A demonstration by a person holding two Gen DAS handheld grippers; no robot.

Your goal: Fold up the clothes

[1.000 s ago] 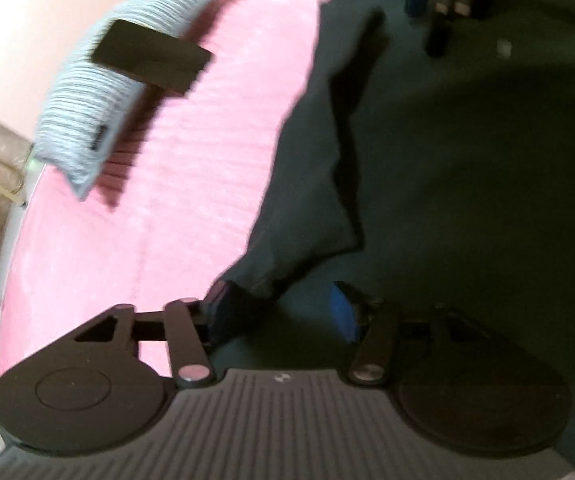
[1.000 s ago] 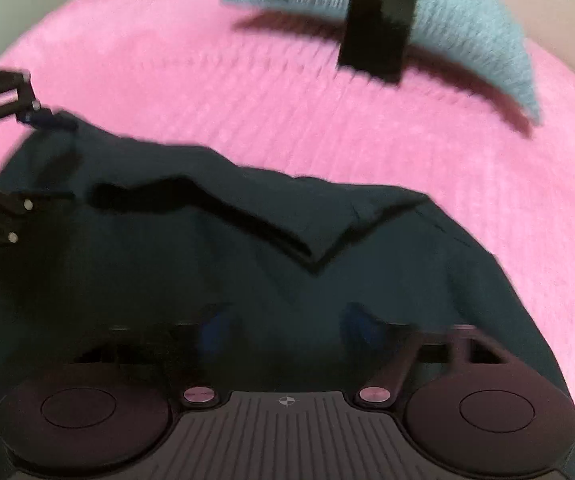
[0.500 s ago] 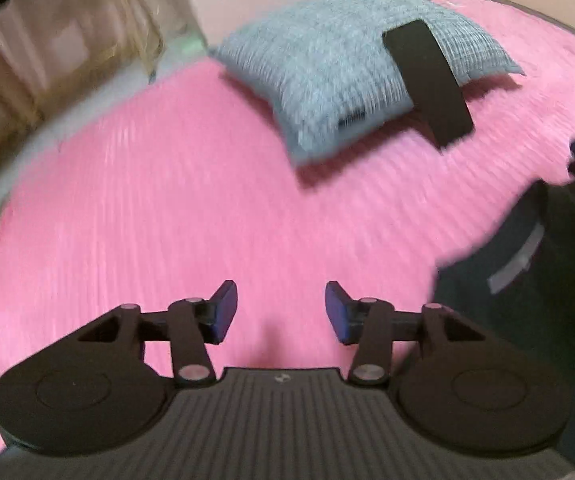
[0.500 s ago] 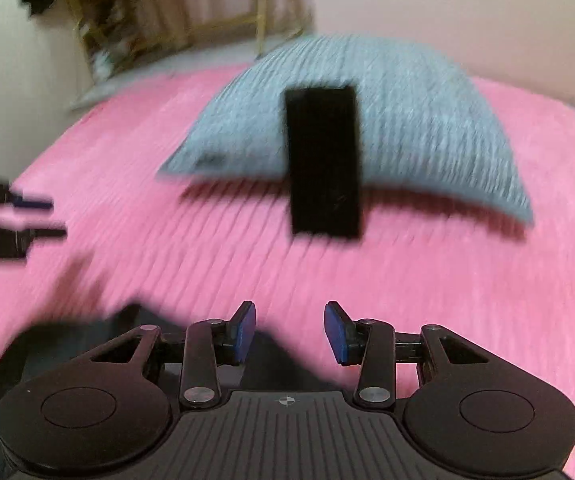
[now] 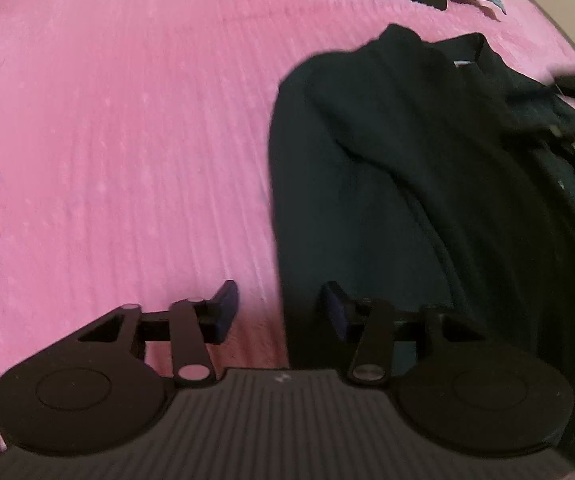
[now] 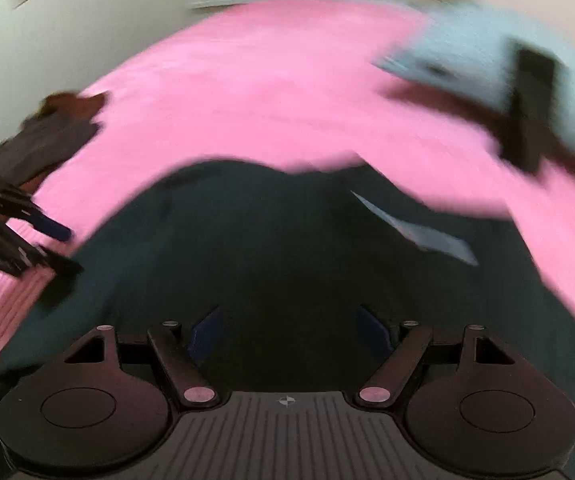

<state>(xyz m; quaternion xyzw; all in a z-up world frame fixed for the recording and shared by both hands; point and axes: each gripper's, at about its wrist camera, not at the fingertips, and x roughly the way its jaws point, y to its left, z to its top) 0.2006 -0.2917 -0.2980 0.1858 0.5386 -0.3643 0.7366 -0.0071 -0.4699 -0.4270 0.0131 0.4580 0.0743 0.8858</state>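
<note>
A dark shirt (image 5: 427,184) lies part-folded on the pink bedspread (image 5: 127,120), filling the frame's right half. The left gripper (image 5: 279,308), jaws just narrowing, straddles its edge gripping nothing; the right gripper (image 6: 287,332), just opened wide, hovers released above the cloth, likely between folds.

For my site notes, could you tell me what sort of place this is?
Most likely a bedroom: the dark garment lies on a wide pink ribbed bedspread, with a grey-blue pillow at its far end.
</note>
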